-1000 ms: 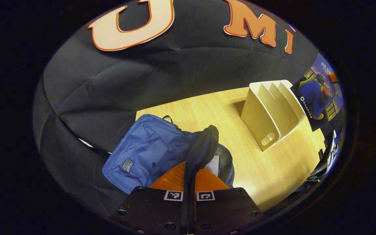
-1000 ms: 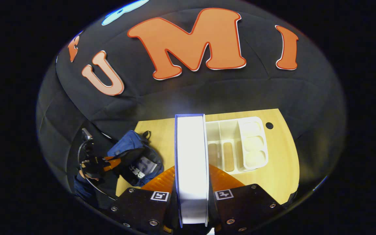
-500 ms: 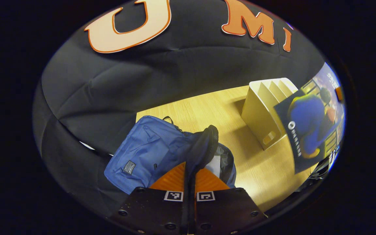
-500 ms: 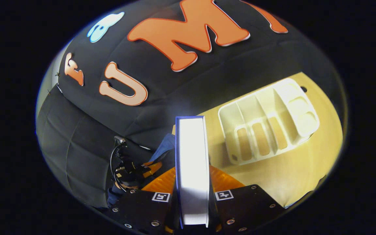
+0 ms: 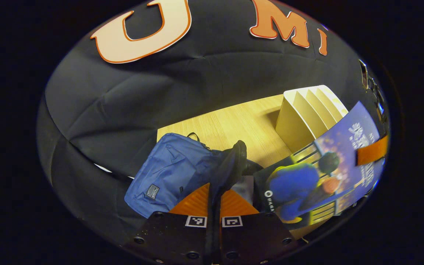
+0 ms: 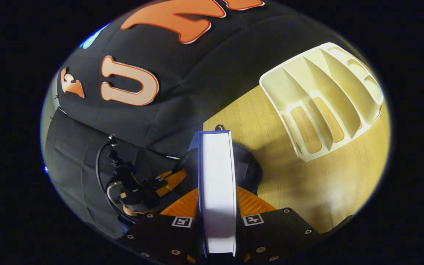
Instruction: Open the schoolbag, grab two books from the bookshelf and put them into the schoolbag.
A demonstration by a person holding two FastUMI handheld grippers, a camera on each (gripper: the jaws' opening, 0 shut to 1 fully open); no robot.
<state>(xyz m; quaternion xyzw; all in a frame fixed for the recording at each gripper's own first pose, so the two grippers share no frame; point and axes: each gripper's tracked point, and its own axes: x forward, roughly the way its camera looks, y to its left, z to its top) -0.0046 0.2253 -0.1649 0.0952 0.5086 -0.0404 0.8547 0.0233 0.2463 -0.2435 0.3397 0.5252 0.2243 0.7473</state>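
Bench (image 5: 234, 121) carries one blue schoolbag (image 5: 168, 173) and one white bookshelf (image 5: 307, 114) with all its slots empty. The left hand-held gripper (image 5: 214, 198) is closed tight on the dark rim of the schoolbag and holds the mouth open. The right hand-held gripper (image 6: 217, 221) clamps one book (image 6: 216, 184) upright between both fingers, just above the open schoolbag. Something pale lies inside the schoolbag; I cannot tell what.

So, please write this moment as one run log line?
left tongs: shut on blue fabric schoolbag flap | right tongs: shut on blue-covered book, over bag opening | white plastic bookshelf: empty
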